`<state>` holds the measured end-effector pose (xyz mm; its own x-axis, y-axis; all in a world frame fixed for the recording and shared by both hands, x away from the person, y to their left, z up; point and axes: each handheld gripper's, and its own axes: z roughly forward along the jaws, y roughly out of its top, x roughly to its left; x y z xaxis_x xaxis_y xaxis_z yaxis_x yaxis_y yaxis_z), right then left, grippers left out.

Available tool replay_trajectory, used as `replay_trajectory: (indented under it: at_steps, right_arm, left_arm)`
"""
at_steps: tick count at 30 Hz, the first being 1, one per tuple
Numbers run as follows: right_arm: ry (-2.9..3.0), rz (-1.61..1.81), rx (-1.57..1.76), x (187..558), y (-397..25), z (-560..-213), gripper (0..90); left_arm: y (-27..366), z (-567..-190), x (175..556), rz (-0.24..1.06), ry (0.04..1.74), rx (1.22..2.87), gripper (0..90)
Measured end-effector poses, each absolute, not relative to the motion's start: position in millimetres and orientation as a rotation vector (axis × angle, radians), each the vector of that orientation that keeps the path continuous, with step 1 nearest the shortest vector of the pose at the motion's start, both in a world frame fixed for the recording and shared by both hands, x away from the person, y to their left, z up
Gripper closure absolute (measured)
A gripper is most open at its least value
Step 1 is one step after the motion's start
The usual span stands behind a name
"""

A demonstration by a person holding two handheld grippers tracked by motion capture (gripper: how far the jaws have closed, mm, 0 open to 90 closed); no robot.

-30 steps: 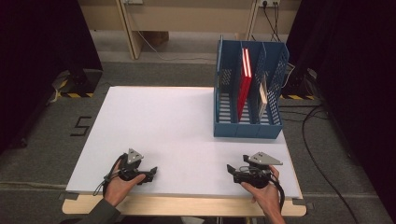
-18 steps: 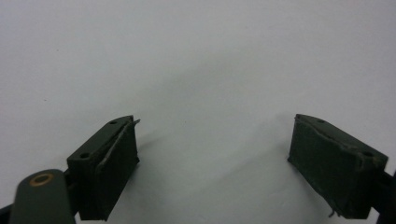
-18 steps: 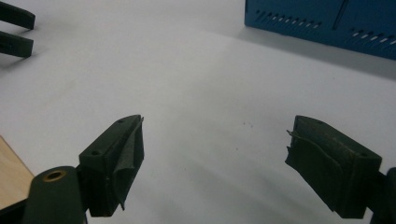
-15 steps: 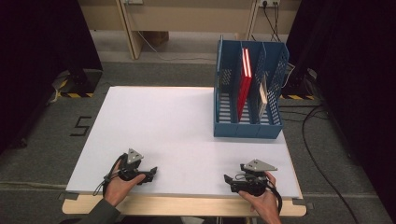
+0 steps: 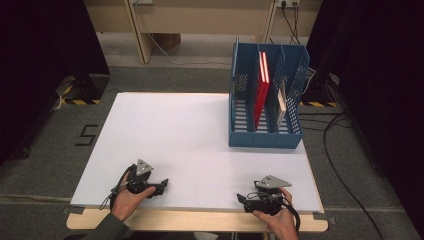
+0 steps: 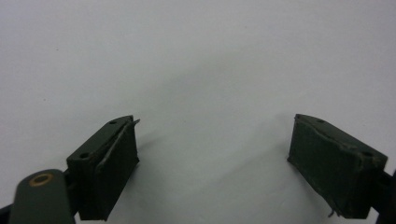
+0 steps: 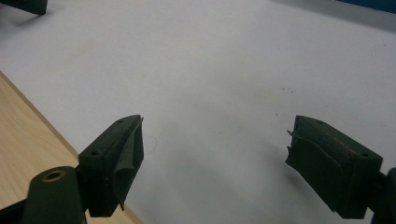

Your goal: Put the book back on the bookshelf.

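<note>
We held our left gripper low over the near edge of the white table, and its jaws stood wide apart with nothing between them. Our right gripper sat near the same edge, off to the other side, and its jaws were wide apart and empty too. Its tips pointed across toward the left gripper.

The nearest things were well ahead of the right gripper, at the far side of the table. A blue rack stood there with upright slots. A red book stood on its edge in one slot, leaning a little. A thin pale book stood in the next slot, further from the left gripper.

We thought the red book would feel stiff and flat, and not very heavy. Its cover looked smooth, so it might slip if we pinched it lightly. The best place to grab seemed to be the top edge that stuck up above the rack, with one jaw on each flat side. The rack looked light, so it could slide if we pulled sideways.
</note>
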<state>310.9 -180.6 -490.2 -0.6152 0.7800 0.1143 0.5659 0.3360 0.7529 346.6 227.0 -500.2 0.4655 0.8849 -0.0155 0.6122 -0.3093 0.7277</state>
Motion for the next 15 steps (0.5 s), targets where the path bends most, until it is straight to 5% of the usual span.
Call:
replay_trajectory:
  at_steps: [15]
  right_arm:
    - [2.359,1.127,1.182,310.6,-177.5,-491.6,17.7]
  left_arm:
    - [227.0,-500.2,346.4,0.518,1.241,2.039,14.3]
